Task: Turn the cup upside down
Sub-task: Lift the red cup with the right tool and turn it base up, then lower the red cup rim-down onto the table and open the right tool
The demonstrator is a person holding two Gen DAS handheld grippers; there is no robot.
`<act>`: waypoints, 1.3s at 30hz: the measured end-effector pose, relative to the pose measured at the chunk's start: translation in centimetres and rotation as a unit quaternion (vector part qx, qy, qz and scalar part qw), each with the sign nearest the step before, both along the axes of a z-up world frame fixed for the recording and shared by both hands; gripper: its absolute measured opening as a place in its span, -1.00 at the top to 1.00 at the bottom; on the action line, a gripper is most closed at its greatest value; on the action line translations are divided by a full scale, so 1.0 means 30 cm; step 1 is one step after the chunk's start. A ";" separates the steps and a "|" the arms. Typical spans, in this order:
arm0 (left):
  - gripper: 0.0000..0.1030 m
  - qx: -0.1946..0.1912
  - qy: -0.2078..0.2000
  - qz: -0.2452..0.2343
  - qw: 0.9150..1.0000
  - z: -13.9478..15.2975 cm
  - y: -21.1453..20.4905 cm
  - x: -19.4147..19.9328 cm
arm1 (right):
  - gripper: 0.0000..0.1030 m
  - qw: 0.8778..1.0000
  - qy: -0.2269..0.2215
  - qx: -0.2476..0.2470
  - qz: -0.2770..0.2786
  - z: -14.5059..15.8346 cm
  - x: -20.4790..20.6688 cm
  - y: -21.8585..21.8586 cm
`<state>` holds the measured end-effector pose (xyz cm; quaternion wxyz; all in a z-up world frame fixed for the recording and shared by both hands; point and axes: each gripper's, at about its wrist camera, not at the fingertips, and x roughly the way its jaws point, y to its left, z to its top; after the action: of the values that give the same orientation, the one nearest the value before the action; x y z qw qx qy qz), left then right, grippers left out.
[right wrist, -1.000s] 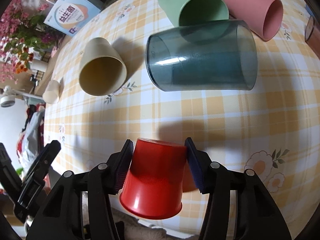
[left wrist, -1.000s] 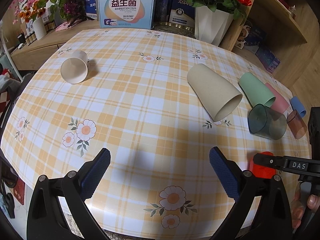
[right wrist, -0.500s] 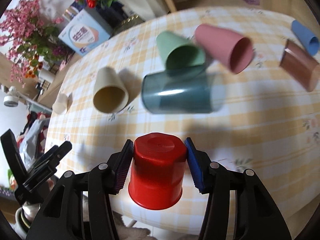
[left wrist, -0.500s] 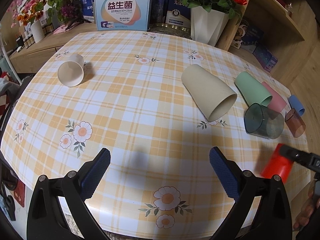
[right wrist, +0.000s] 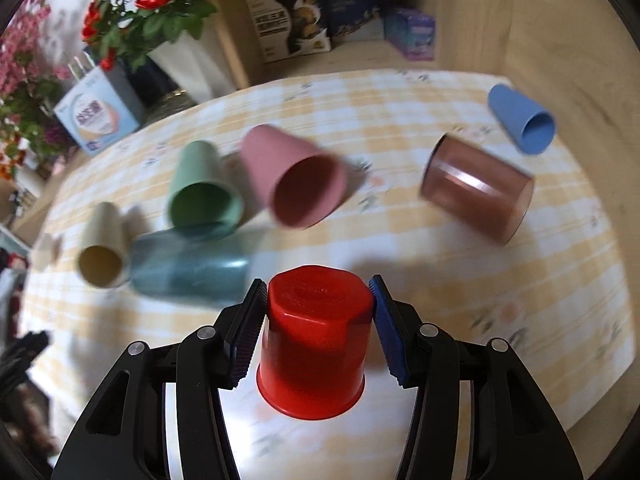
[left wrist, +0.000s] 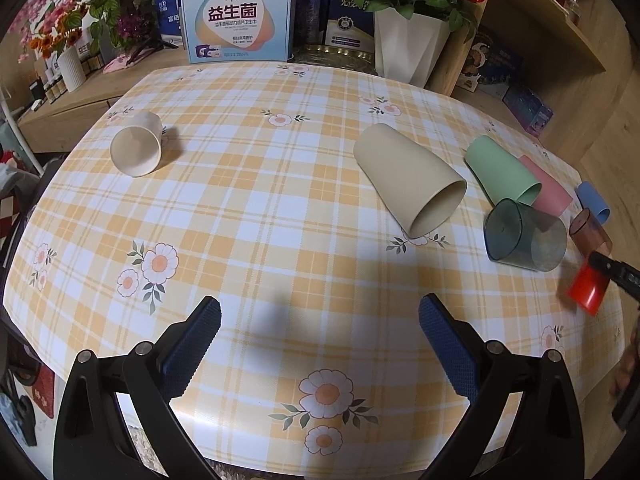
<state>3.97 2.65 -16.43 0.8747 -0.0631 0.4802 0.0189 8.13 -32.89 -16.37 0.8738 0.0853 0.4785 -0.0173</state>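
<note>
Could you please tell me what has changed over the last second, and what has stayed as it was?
The right tool has tipped the red cup base-up, rim down, still clamped. The left tool stays open and empty; the other cups still lie on their sides.

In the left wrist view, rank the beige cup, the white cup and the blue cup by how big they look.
Largest to smallest as they appear:
1. beige cup
2. white cup
3. blue cup, lying far off at the table edge, so its rank is unsure.

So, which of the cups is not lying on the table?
The red cup. The right tool grips it above the table, base up; all the other cups lie on their sides.
</note>
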 end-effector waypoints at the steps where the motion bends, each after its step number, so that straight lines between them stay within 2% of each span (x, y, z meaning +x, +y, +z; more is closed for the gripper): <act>1: -0.88 0.001 -0.001 0.000 1.000 0.001 -0.001 0.000 | 0.01 1.000 -0.006 -0.015 0.002 -0.004 0.012 -0.001; 6: -0.88 0.010 -0.001 -0.001 1.000 0.005 -0.005 -0.002 | 0.01 0.997 -0.050 -0.064 0.015 -0.021 0.049 0.017; 11: -0.88 0.016 -0.004 -0.004 1.000 0.011 -0.011 -0.004 | 0.01 0.991 -0.073 -0.108 0.030 -0.043 0.029 0.077; 25: -0.88 0.012 -0.002 -0.003 1.000 0.010 -0.009 0.000 | 0.02 0.996 -0.048 -0.063 0.030 -0.069 -0.038 0.071; 34: -0.88 0.009 -0.003 -0.003 1.000 0.016 -0.006 0.007 | 0.01 0.997 -0.035 -0.055 0.030 -0.070 -0.039 0.071; 39: -0.88 0.010 -0.019 -0.009 1.000 0.049 -0.010 0.018 | 0.01 0.998 -0.025 -0.047 0.027 -0.067 -0.028 0.064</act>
<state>4.52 2.34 -14.97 0.8843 -0.0500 0.4640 0.0144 7.29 -30.96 -18.38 0.8885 0.0313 0.4576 -0.0143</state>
